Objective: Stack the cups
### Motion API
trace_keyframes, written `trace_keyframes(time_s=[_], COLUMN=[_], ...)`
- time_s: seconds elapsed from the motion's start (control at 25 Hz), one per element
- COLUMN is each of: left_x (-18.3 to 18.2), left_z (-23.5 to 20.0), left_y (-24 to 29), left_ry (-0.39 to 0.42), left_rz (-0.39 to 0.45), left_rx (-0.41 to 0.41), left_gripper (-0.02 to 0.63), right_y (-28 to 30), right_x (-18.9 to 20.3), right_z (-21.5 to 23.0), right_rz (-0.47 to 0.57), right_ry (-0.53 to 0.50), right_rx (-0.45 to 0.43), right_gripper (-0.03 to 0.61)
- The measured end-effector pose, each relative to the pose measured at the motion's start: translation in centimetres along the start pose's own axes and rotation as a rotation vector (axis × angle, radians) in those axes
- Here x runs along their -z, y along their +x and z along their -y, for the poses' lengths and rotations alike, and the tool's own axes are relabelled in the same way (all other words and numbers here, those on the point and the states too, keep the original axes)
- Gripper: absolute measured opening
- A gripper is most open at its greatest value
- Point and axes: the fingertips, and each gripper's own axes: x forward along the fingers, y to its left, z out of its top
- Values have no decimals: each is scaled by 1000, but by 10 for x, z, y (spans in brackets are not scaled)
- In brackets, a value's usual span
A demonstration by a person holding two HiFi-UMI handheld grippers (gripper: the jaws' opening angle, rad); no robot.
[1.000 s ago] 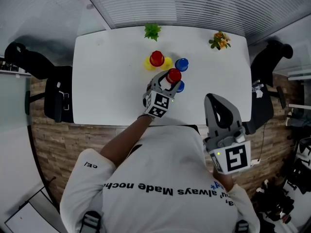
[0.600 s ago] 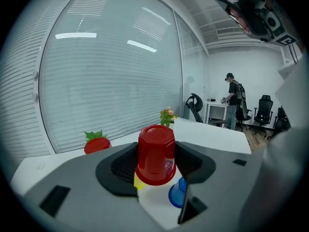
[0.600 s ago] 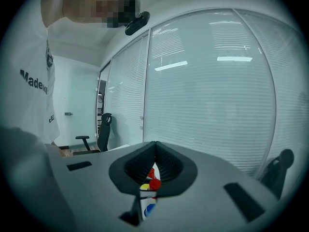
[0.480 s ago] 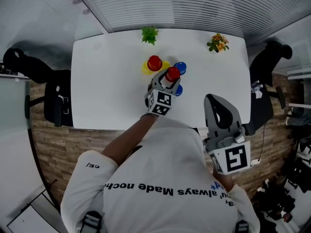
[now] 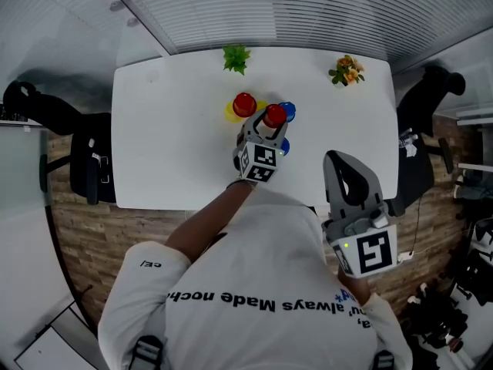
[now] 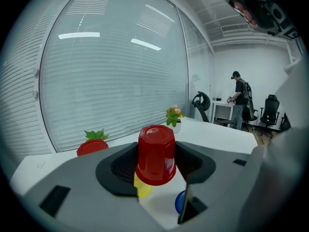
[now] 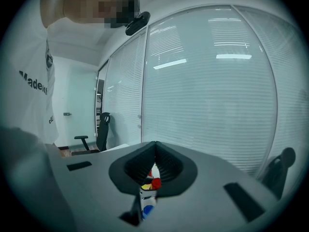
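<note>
Nearest the body, the right gripper (image 7: 155, 148) hung idle, its jaws pressed together on nothing. Over the white table (image 5: 169, 145), the left gripper (image 5: 266, 132) pinched an inverted red cup (image 6: 155, 151) above a yellow cup (image 6: 140, 189) and a blue cup (image 6: 180, 202). Farther off stood a second red cup (image 6: 91, 146). The held cup was best kept level, centred over its target, lowered straight and released only once seated.

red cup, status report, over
Left tongs shut on upside-down red plastic cup, held above white table. Right tongs shut, empty, held back. Blue plastic cup close below.
</note>
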Motion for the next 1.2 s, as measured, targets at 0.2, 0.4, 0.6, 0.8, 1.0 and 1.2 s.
trace_keyframes(time_s=[0.2, 0.4, 0.6, 0.8, 1.0, 1.2], left_x=[-1, 2, 1, -1, 2, 5], left_z=[-1, -3, -4, -6, -8, -9], left_y=[9, 18, 25, 27, 29, 33], left_ry=[-11, -18, -20, -16, -18, -19], left_rz=[-7, -14, -14, -10, -17, -23], left_rx=[-3, -9, -22, -38, -53, -53], left_gripper=[256, 256, 256, 256, 256, 256], right_y=[4, 7, 9, 7, 8, 10], right_x=[-1, 2, 5, 4, 6, 7], right_z=[4, 9, 12, 13, 15, 15], right_rz=[-4, -10, -16, -18, -22, -25], right_ry=[3, 7, 11, 13, 15, 16], right_rx=[-1, 1, 1, -1, -2, -9], right_gripper=[8, 8, 8, 8, 8, 8])
